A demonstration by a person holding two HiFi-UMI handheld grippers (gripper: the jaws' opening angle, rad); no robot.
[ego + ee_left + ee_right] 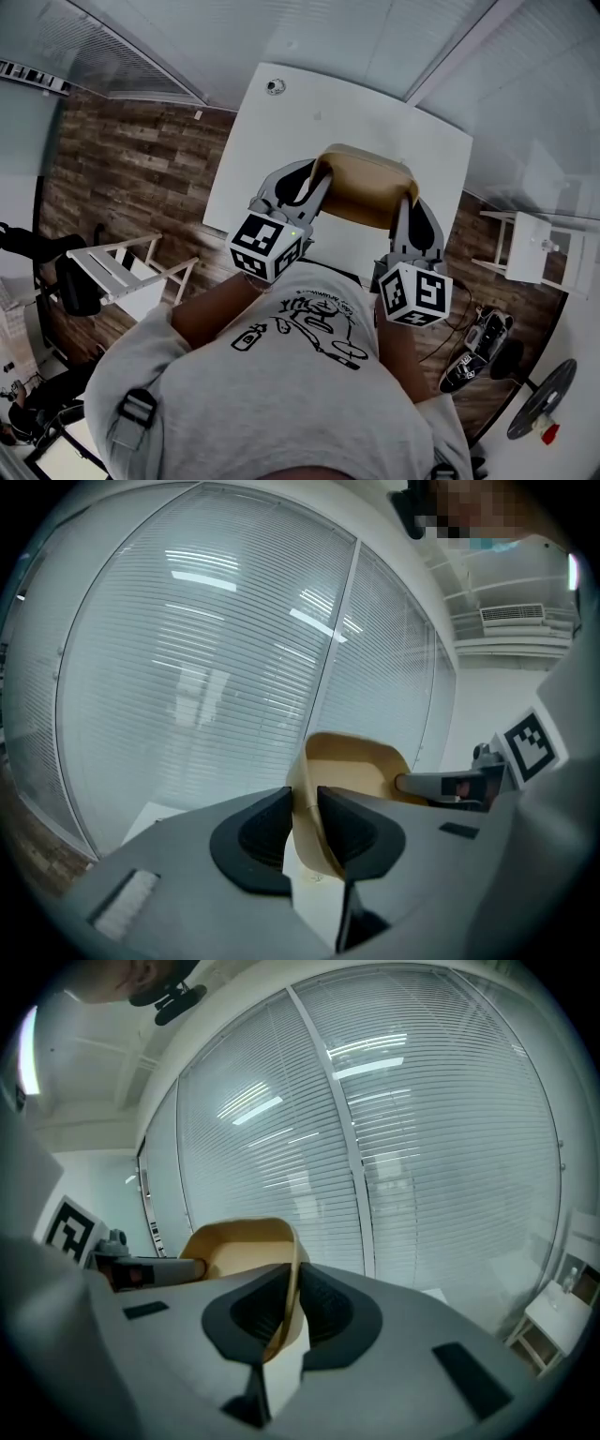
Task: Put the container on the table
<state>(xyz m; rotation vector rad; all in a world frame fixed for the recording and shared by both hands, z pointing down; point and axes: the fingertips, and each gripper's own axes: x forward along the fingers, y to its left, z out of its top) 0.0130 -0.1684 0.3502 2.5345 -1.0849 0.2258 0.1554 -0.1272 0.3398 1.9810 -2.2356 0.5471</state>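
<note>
A tan open container (364, 186) hangs in the air over the near edge of the white table (281, 131), carried between both grippers. My left gripper (317, 180) is shut on the container's left wall (311, 827), which passes between its black pads. My right gripper (409, 199) is shut on the opposite wall (289, 1307). In the left gripper view the container's hollow inside (361, 771) faces me, with the right gripper behind it. The right gripper view shows the same tan container (246, 1243) from the other side.
A small round object (274, 86) lies near the table's far left corner. A white shelf unit (122, 274) stands on the wooden floor at the left, a white stool (534, 246) at the right. Glass walls with blinds (216, 677) rise behind the table.
</note>
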